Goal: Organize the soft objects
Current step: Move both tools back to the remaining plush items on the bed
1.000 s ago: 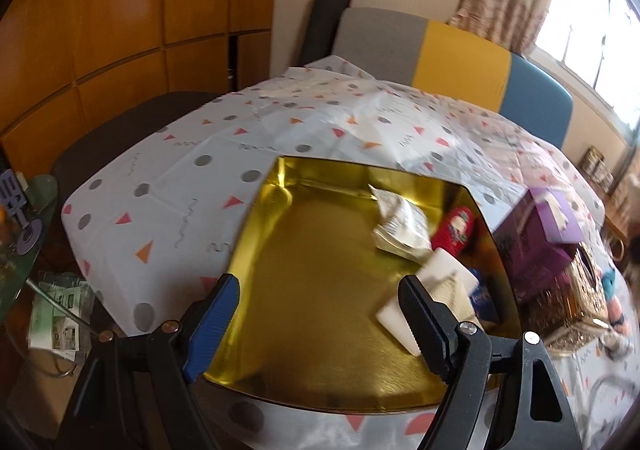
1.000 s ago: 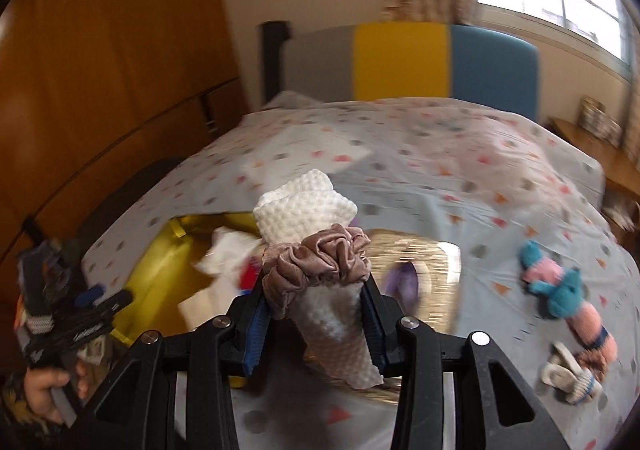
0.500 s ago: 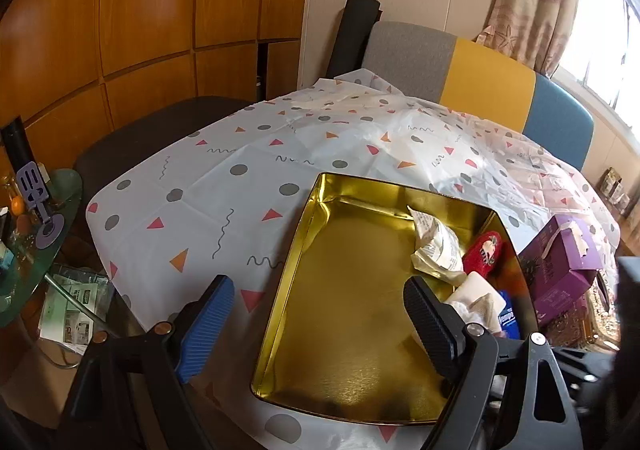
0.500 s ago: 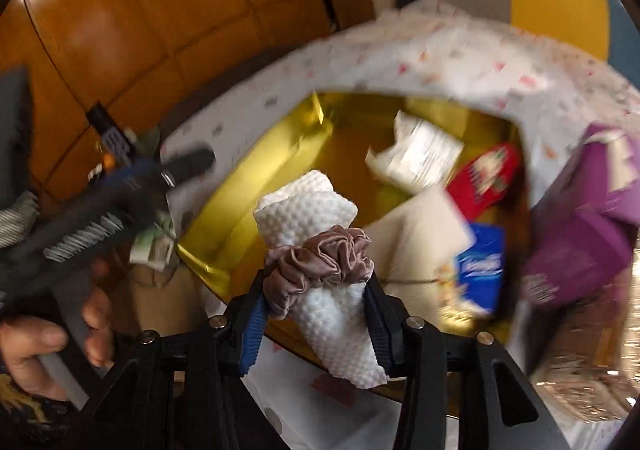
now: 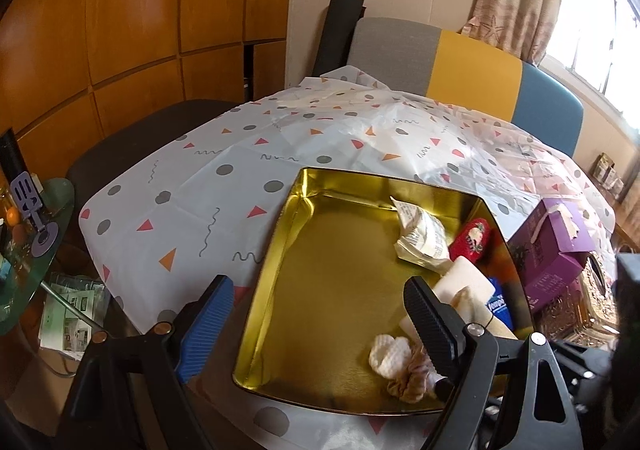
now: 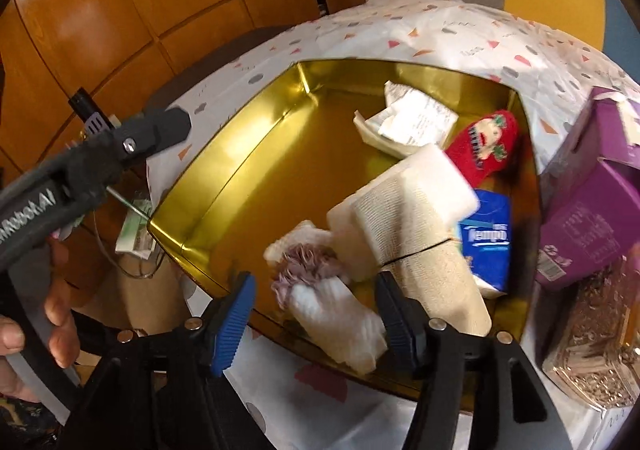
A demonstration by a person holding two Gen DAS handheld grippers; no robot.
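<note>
A gold metal tray (image 5: pixel 280 234) lies on the patterned tablecloth. My right gripper (image 6: pixel 316 282) hangs over its near edge, jaws opening. Between the fingers, with a gap on each side, a rolled white waffle cloth (image 6: pixel 336 322) ringed by a mauve velvet scrunchie (image 6: pixel 304 262) rests in the tray. The left wrist view shows the same cloth (image 5: pixel 390 354) and scrunchie (image 5: pixel 412 382) at the tray's near right. My left gripper (image 5: pixel 316 290) stands open and empty above the tray's near left corner. A red sock (image 6: pixel 486 147), white foam block (image 6: pixel 424 177) and beige cloth (image 6: pixel 432 262) also lie in the tray.
A crumpled paper packet (image 6: pixel 412 117) and a blue tissue pack (image 6: pixel 486 238) lie in the tray. A purple box (image 6: pixel 592 201) and a cut-glass dish (image 6: pixel 596 350) stand right of it. A hand (image 6: pixel 52 314) holds the left tool. A glass side table (image 5: pixel 36 250) sits at left.
My right gripper came down over the tray and its jaws widened, letting go of the white cloth with the scrunchie, which now lies in the tray. The left gripper barely moved.
</note>
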